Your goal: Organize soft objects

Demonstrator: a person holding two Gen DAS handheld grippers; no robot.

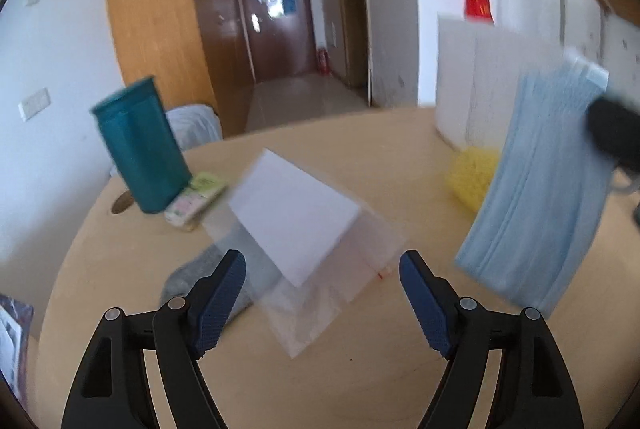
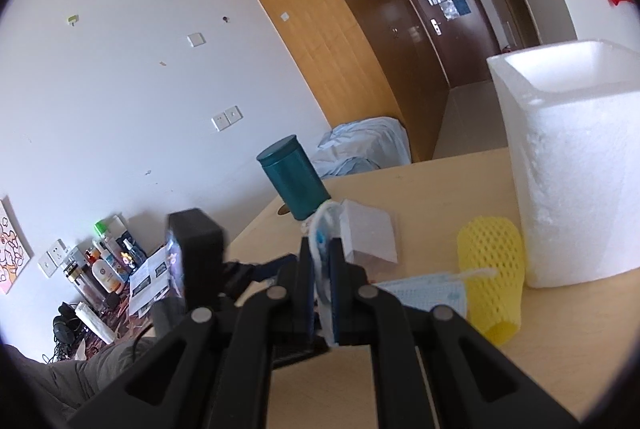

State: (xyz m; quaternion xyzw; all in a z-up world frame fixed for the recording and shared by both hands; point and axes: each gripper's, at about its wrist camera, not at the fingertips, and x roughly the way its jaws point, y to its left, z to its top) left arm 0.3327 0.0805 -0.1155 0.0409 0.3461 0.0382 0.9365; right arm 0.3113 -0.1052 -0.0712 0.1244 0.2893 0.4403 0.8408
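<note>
Between the pressed-together fingers of the right gripper [image 2: 321, 281]: blue face mask [image 1: 532, 189], pinched, hanging; left gripper [image 1: 322, 293]: fingers spread, grey sock [image 1: 192, 277] and white foam block [image 1: 294, 217] just ahead.

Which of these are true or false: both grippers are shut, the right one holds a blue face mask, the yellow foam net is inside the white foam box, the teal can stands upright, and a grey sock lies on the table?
1. Both grippers are shut. False: the left gripper is open and holds nothing; only the right gripper is shut.
2. The right gripper holds a blue face mask. True.
3. The yellow foam net is inside the white foam box. False: it sits on the table beside the box.
4. The teal can stands upright. True.
5. A grey sock lies on the table. True, partly under a clear plastic bag.
</note>
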